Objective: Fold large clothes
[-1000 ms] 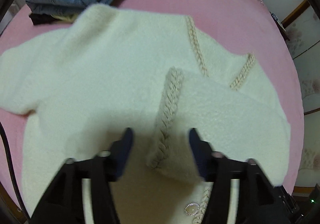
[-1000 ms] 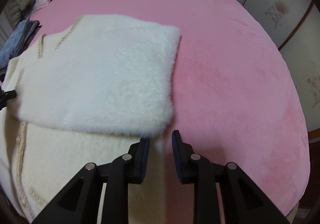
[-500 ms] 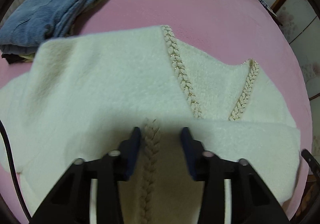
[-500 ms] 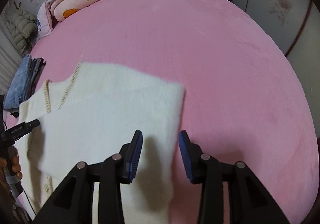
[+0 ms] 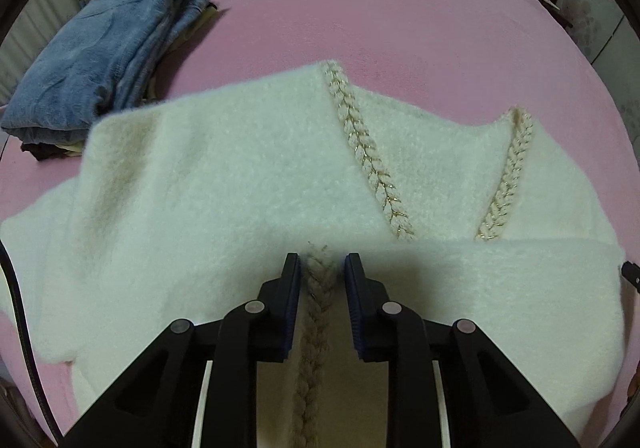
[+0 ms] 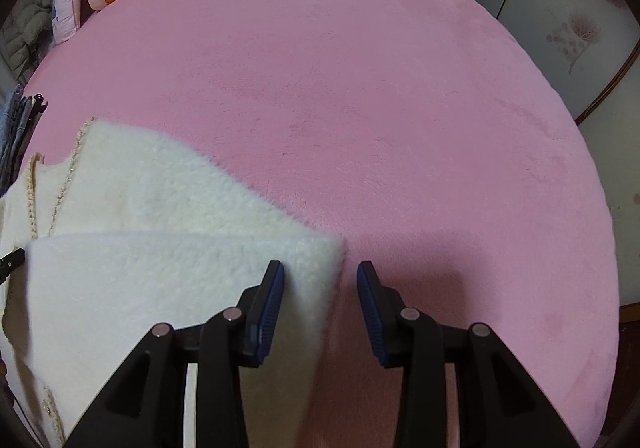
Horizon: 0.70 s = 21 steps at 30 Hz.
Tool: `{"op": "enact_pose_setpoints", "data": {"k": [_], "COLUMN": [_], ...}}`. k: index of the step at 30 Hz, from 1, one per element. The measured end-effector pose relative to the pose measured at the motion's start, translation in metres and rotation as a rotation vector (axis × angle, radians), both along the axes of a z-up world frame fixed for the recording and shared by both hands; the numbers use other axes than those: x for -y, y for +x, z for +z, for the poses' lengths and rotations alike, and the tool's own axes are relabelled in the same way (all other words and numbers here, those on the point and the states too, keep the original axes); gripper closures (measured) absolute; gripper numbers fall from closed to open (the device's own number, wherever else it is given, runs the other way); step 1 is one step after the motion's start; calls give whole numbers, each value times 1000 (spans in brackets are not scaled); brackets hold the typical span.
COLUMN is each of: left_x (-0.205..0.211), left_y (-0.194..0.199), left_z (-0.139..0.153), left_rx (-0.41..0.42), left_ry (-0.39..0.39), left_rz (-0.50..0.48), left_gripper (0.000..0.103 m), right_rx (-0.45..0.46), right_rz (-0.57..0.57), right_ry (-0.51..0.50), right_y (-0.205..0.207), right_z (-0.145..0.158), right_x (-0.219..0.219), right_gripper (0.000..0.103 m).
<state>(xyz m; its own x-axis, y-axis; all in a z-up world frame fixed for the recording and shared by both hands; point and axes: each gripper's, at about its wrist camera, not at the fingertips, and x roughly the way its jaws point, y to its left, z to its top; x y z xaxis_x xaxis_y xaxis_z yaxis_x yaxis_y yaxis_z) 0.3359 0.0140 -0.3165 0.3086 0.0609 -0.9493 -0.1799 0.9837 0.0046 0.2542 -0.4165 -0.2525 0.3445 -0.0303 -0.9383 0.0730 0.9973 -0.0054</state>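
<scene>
Folded hem drawn nearer; closing left hand-held gripper (image 5: pixel 322 268) straddles cardigan (image 5: pixel 224 184) braid (image 5: pixel 318 288).

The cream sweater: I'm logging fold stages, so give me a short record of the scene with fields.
garment: cream sweater, fuzzy, braided trim along the neckline
surface: pink bed cover
fold state: lower part doubled up over the body
left gripper: closing, braided edge between its fingers
right gripper: open, folded corner between its fingers, pads not pressing
nearby: folded blue clothes stacked beyond the sweater
</scene>
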Motion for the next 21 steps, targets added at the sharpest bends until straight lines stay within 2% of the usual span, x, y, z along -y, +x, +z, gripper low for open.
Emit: {"op": "enact_pose_setpoints", "data": {"k": [4, 6, 7, 8, 10, 14, 17, 21], "left_x": [-1, 7, 16, 21, 31, 42, 41, 43], "left_y": [-28, -46, -56, -64, -82, -102, -106, -99], "left_z": [45, 55, 58, 57, 47, 12, 2, 3], "left_rx": [75, 86, 87, 82, 56, -53, -57, -66], "left_ry": [-62, -86, -100, -106, -97, -39, -24, -11], "left_rz": [-29, -47, -59, -71, -88, -87, -129, -174], "left_gripper": [81, 81, 82, 82, 82, 82, 82, 83], "right_rx": [47, 56, 53, 50, 43, 3, 9, -6], "right_rz": [22, 41, 56, 63, 79, 40, 11, -5], "right_ry": [67, 78, 87, 90, 82, -6, 14, 14], "right_y": [-36, -54, -66, -74, -92, -112, -128, -124], "right_z": [33, 43, 44, 44, 38, 10, 0, 2], "right_x": [-13, -24, -31, -38, -55, -62, -50, -50], "right_gripper": [66, 73, 81, 87, 92, 103, 103, 103]}}
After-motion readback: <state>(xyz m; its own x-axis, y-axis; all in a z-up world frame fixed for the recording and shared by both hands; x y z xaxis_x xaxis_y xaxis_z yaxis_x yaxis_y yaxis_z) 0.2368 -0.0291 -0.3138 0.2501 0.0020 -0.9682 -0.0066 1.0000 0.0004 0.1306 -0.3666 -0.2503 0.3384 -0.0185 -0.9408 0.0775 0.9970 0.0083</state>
